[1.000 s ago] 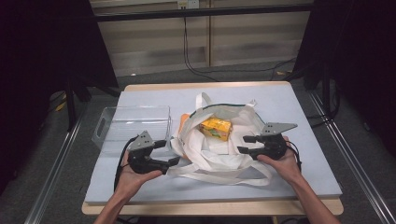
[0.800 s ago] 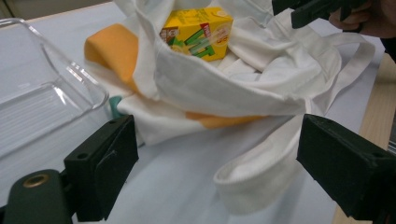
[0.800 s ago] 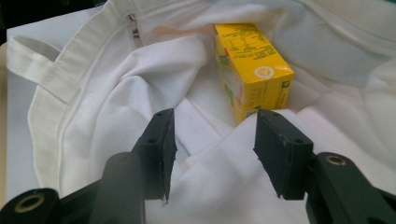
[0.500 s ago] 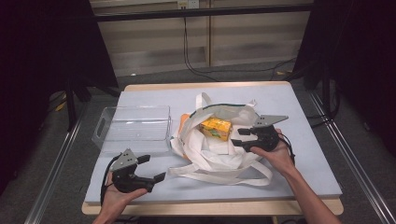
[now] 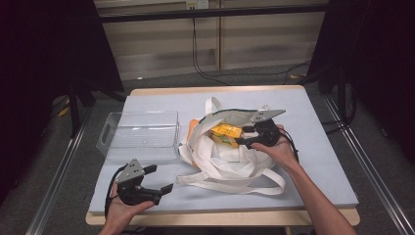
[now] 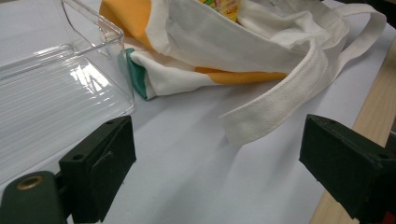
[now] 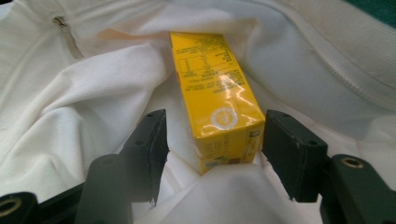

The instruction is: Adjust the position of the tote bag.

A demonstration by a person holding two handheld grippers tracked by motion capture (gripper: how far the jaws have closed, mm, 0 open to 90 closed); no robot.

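Right gripper [image 7: 212, 140] inside white tote bag [image 5: 230, 156], jaws just been opening, yellow carton [image 7: 217, 98] between, one pad beside it. Left gripper [image 5: 159, 180] wide open, empty, near clear plastic bin [image 5: 139, 134].

- the left hand [image 5: 122, 208] comes in from the bottom left corner of the high view, palm up, cradling the left gripper [image 5: 157, 180] low over the near left part of the table.
- that gripper points to the right of the view; its jaws stand wide apart with nothing between them, as the left gripper view shows too.
- the right forearm [image 5: 318, 203] runs from the bottom edge up and leftward, bare to the wrist.
- the right hand [image 5: 274, 147] wraps the right gripper [image 5: 238, 138], which points leftward and somewhat down.
- its jaws have just been opening; in the right gripper view a thing lies between them, and the left pad [image 7: 152, 140] stands clear of it.
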